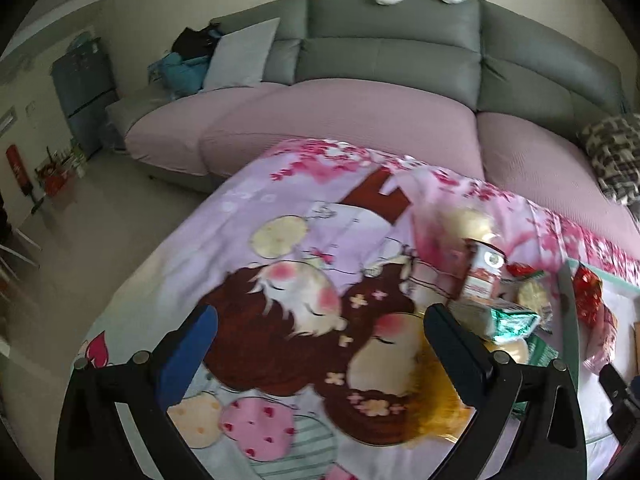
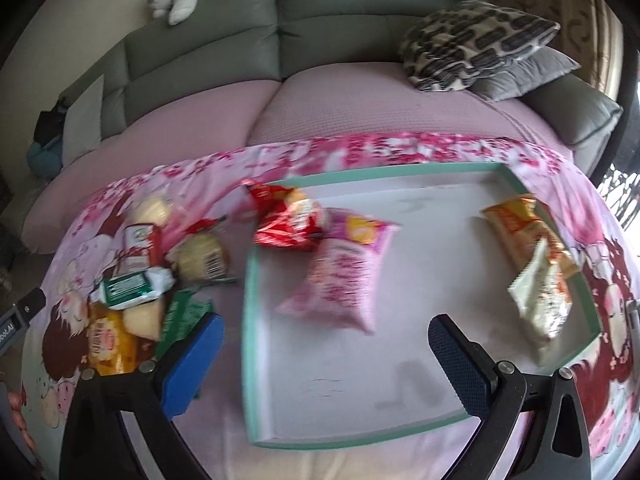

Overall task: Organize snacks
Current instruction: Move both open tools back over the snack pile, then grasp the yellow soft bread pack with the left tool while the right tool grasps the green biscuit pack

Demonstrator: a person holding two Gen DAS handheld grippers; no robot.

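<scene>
Both claws are spread wide and hold nothing. On the right wrist view, the right claw [image 2: 326,364] hangs over the near part of the tray [image 2: 250,320], with its blue ribbed pads well apart. On the left wrist view, the left claw [image 1: 320,350] hangs over the bare cartoon cloth [image 1: 280,240], away from the snacks.

Four packets already lie in the tray: a red packet [image 2: 286,222] at the far left corner, overlapping the tray's edge, a pink packet [image 2: 340,276] touching it, and an orange packet [image 2: 520,228] with a pale packet [image 2: 540,300] against the right wall. The pile of snacks [image 2: 160,276] that is not yet sorted sits on the cloth just left of the tray, with a green and white bar [image 2: 132,286] on top.

I think the risk is in the pile. The packets are thin shiny film, puffed and slippery, and they lie one over another, so a claw may take two together or push the pile across the soft cloth. Hard pressing could crush the round cakes inside. The cloth is loose and wrinkled, so a finger may catch it. The tray has a low mint-green wall and a smooth white floor, where a packet dropped at the edge may slide out.
</scene>
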